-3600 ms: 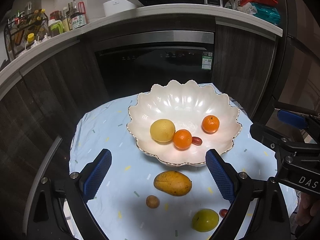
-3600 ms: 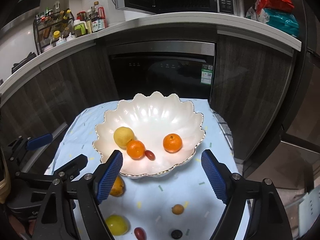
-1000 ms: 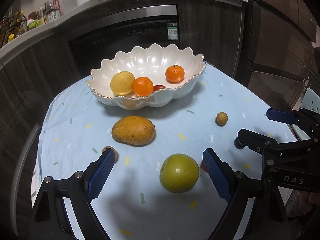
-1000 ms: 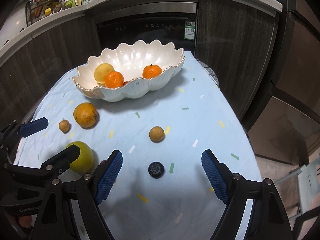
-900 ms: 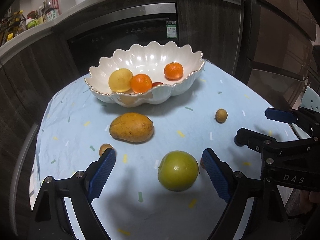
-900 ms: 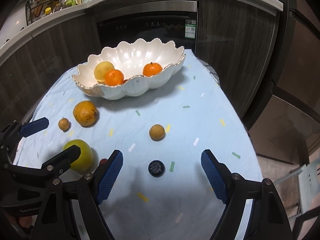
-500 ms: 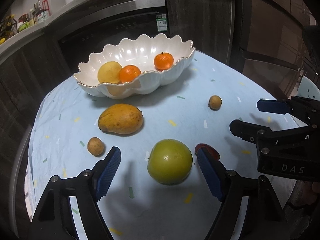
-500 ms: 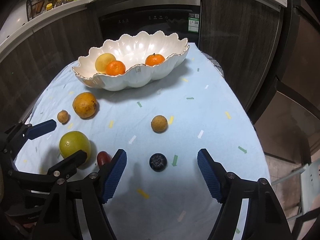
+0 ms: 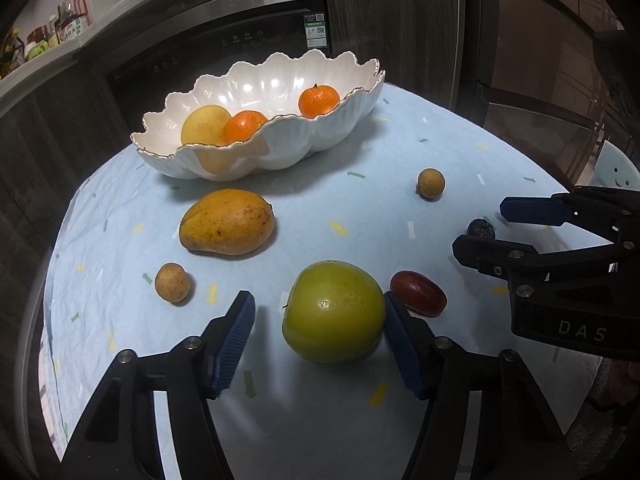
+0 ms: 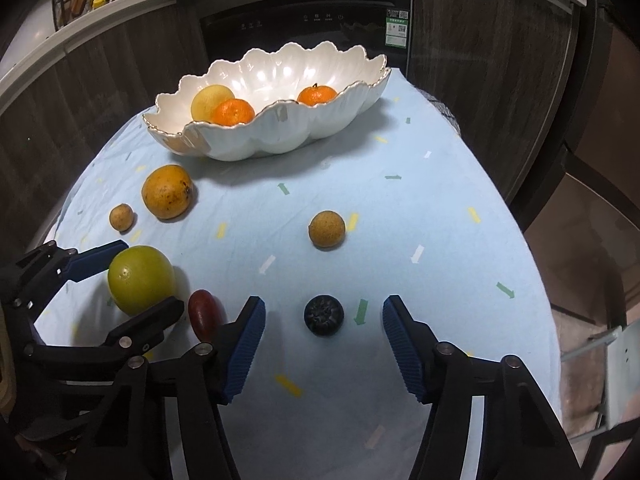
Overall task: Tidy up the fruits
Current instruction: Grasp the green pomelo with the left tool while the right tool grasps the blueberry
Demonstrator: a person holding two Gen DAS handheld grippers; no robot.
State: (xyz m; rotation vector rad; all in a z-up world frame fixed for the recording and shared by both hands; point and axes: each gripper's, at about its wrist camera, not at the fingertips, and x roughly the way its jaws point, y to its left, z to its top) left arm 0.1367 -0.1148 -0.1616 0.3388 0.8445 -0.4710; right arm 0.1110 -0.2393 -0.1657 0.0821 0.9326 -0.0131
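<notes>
A large green fruit (image 9: 334,312) lies on the blue tablecloth between the fingers of my left gripper (image 9: 318,312). Its jaws are closing: the right pad is at the fruit's side and a gap remains on the left. My right gripper (image 10: 323,312) straddles a small dark berry (image 10: 323,315), its jaws closing with gaps on both sides. A red date (image 9: 418,293) lies between the two grippers. A mango (image 9: 226,222) and two small brown fruits (image 9: 172,282) (image 9: 431,184) lie loose. The white scalloped bowl (image 9: 320,136) holds a yellow fruit (image 9: 204,126) and two oranges (image 9: 245,125).
The round table's cloth (image 10: 440,208) drops off at its right edge towards dark cabinets (image 10: 488,52) and a pale chair (image 10: 600,360). An oven front (image 9: 240,40) stands behind the bowl. Bottles (image 9: 68,20) line the counter at the back left.
Both grippers' jaws have narrowed. The left gripper has sunk and come forward so the green fruit now sits between its fingers. The right gripper stays over the dark berry.
</notes>
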